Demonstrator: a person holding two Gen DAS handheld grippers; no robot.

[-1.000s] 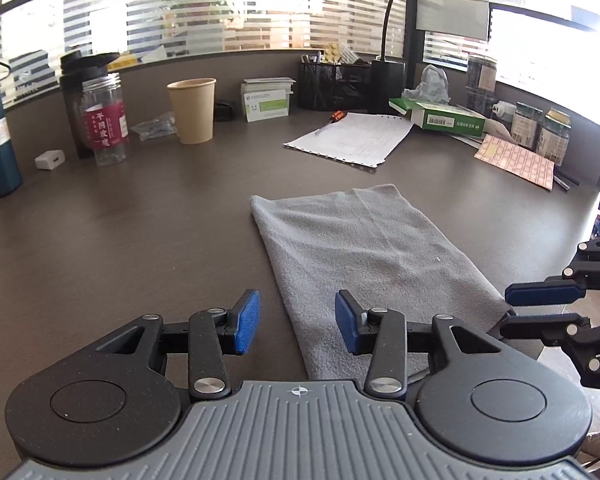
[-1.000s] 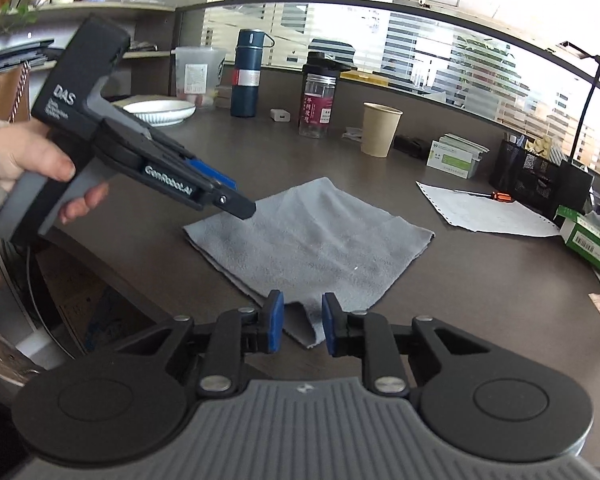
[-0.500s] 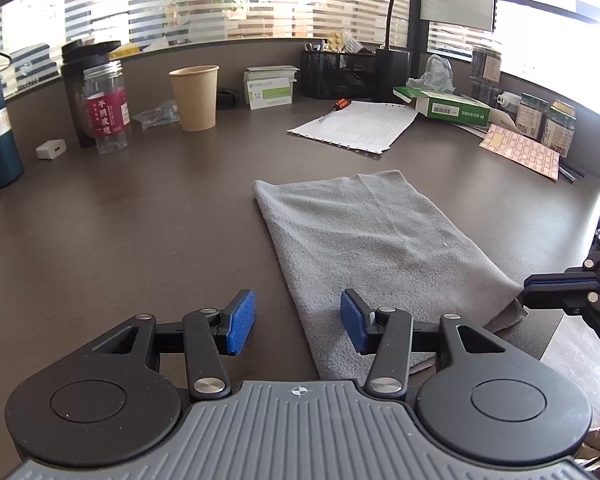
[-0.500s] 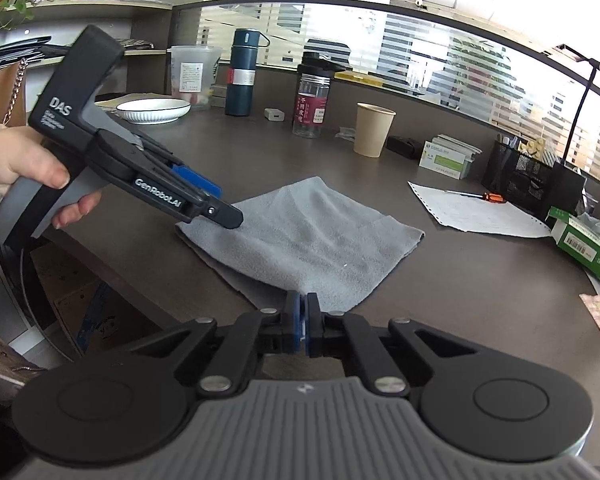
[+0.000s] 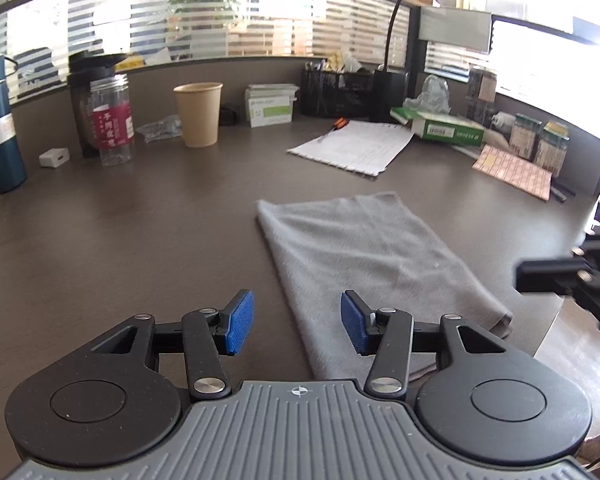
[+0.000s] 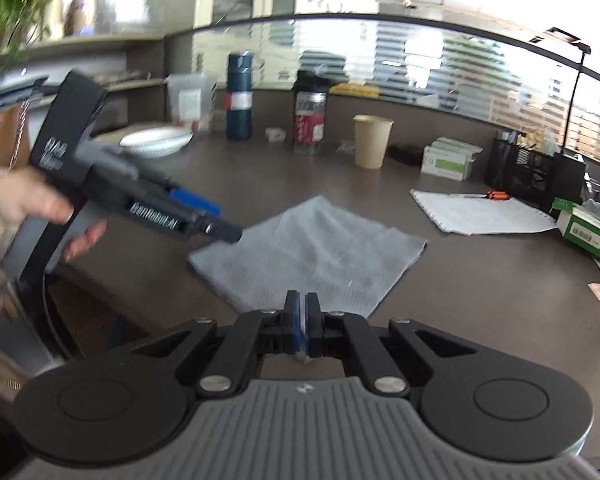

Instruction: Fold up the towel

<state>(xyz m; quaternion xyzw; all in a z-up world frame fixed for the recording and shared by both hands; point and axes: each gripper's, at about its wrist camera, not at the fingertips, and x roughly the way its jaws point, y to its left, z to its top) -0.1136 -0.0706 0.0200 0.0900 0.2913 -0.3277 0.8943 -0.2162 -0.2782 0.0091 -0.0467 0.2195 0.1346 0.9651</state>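
— While I look along my left gripper [image 5: 297, 322], what do you read from its camera?

— Its blue pads [image 5: 240, 322] stand wide apart with nothing between them. The grey towel [image 5: 364, 256] lies flat on the dark desk [image 5: 120, 240], stretching ahead of the fingers and a little to their right; its near left edge passes through the gap between the pads, below them. Whether the pads touch the cloth I cannot tell.

— And my other tool?

— I see the right gripper [image 5: 572, 276] at the far right of that view, just beyond the towel's near right corner, which looks slightly lifted there. Far ahead to the left stand a paper cup [image 5: 199, 114] and a clear jar with a red label [image 5: 112, 120]; a white sheet of paper [image 5: 354, 146] lies ahead past the towel.

— Now the right wrist camera?

— My right gripper [image 6: 301, 322] has its fingers pressed nearly together, pinching a thin pale strip of the towel [image 6: 312, 252], whose bulk spreads on the desk [image 6: 480, 280] just ahead of the tips. To the left, a hand [image 6: 40, 204] holds the left gripper [image 6: 216, 224], its tips over the towel's left corner. That side of the picture is blurred.
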